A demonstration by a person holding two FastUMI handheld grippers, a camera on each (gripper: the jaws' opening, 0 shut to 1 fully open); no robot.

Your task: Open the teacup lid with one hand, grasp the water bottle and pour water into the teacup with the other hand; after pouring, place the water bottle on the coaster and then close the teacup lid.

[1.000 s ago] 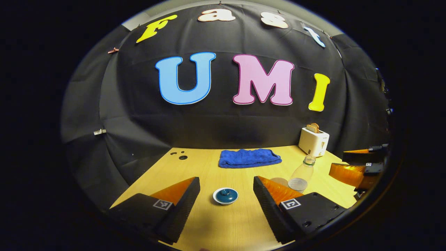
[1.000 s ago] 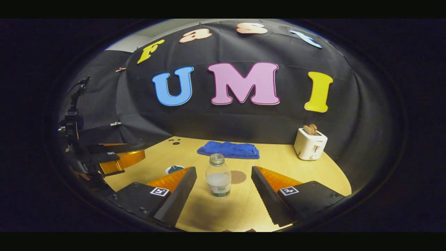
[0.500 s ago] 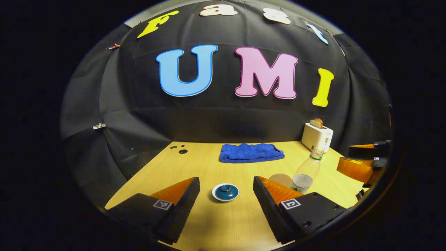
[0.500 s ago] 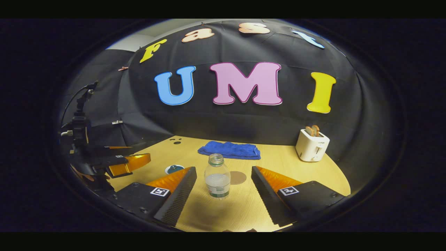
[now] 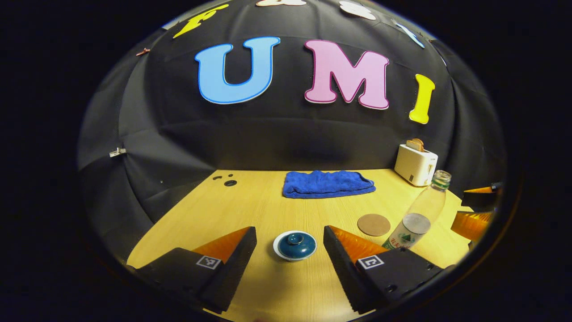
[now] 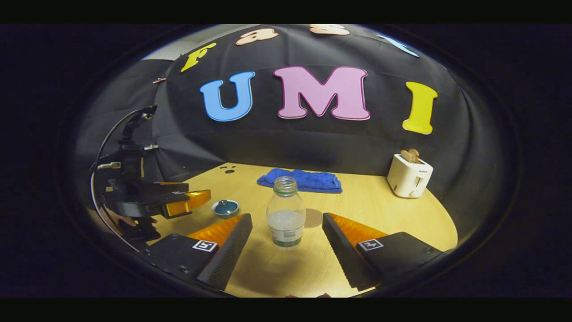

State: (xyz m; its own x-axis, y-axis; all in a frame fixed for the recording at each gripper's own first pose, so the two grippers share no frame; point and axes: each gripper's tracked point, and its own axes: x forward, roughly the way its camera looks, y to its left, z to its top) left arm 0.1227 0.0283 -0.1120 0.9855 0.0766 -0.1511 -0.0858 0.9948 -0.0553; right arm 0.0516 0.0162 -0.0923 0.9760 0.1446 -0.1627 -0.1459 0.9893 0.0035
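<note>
- Left gripper view shows the left gripper low over the wooden table, its two fingers spread wide, and the teacup stands between their tips without touching them.
- Right gripper view shows the right gripper also with fingers spread wide; the water bottle stands upright between them, and neither finger touches it.
- In the right gripper view the left gripper is seen at the left side, held level above the table, near the teacup.
- The teacup is white, and its dark blue lid with a small round knob sits closed on it.
- The water bottle is clear plastic, without cap, with a green ring at the neck and a label near the bottom; it is partly filled with water.
- A round brown coaster lies flat just beside the bottle, and nothing stands on it.
- Farther back a folded blue towel lies near the wall, and a white toaster with bread slices stands at the right.
- Nothing lies between either gripper and its object.
</note>
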